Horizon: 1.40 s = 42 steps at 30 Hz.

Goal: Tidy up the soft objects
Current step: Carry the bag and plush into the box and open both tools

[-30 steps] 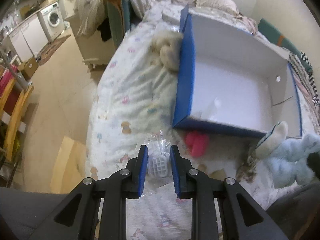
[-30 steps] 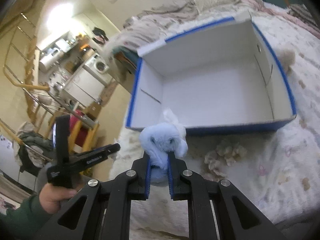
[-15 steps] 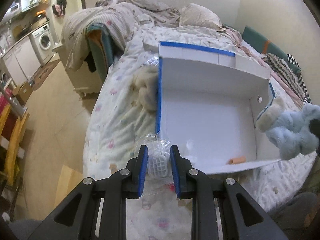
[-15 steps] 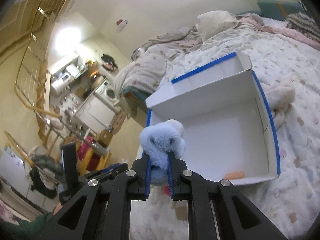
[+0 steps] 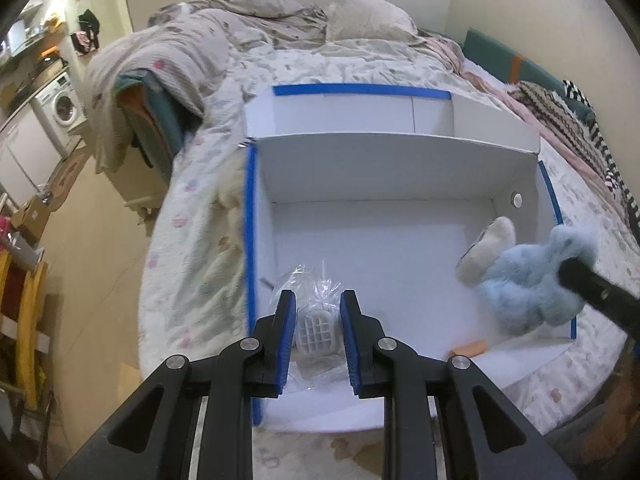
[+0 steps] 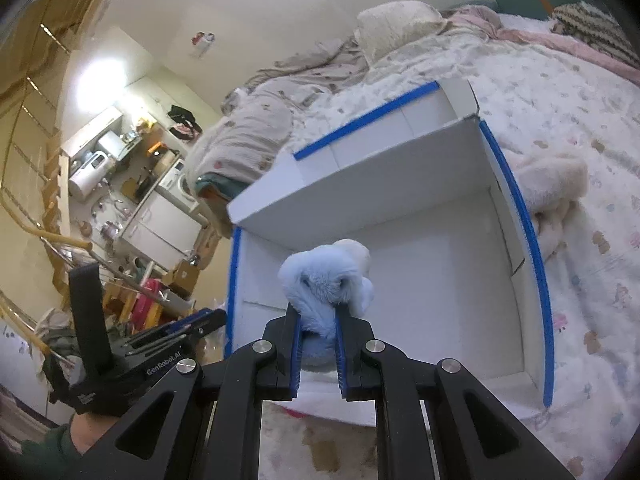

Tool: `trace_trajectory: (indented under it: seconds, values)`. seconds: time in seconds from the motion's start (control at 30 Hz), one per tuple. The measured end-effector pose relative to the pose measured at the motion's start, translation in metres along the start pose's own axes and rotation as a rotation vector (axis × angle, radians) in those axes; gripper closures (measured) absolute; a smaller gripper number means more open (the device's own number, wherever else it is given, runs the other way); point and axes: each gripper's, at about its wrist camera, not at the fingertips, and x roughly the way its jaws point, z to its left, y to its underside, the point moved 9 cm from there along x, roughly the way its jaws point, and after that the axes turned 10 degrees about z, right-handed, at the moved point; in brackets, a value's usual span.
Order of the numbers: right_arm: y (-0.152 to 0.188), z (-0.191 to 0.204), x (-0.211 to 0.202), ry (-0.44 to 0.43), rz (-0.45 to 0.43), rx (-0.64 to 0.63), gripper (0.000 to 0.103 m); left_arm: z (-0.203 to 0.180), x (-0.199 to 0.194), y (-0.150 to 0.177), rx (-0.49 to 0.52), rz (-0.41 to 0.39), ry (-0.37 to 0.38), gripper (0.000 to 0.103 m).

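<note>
Your left claw (image 5: 318, 316) is clamped on a clear bag (image 5: 316, 292) with a white gridded piece inside; the bag sits right between the blue pads, bunching out past the tips. It hangs over the near left corner of the box (image 5: 380, 172), above the white floor. Your right claw (image 6: 317, 320) is pinched on a blue plush (image 6: 326, 280), fur squeezed between the pads and bulging above them, a cream part poking out behind. The plush hangs over the near edge of the box; from the left view it's over the right side, near the wall. A small orange piece (image 5: 470, 347) lies on the box floor by the near edge. The box sits on the bed (image 5: 192, 216), open, blue-edged. A cream plush (image 6: 554, 184) lies on the bed, touching the box's outer wall.
</note>
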Motion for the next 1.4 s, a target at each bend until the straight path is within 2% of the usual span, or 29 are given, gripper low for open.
trace_trajectory:
  seconds: [0.17, 0.53, 0.97, 1.4]
  values:
    - [0.002, -0.016, 0.023, 0.030, 0.032, 0.009, 0.087, -0.015, 0.026, -0.009, 0.034, 0.012, -0.012, 0.082]
    - [0.016, -0.036, 0.065, 0.072, 0.132, 0.022, 0.087, -0.029, 0.070, -0.003, 0.052, 0.060, -0.031, 0.082]
    - [0.031, -0.045, 0.099, 0.089, 0.242, 0.052, 0.087, -0.031, 0.088, -0.001, 0.055, 0.102, -0.034, 0.082]
    - [0.034, -0.051, 0.114, 0.137, 0.273, 0.084, 0.087, -0.028, 0.086, -0.001, 0.049, 0.089, -0.043, 0.082]
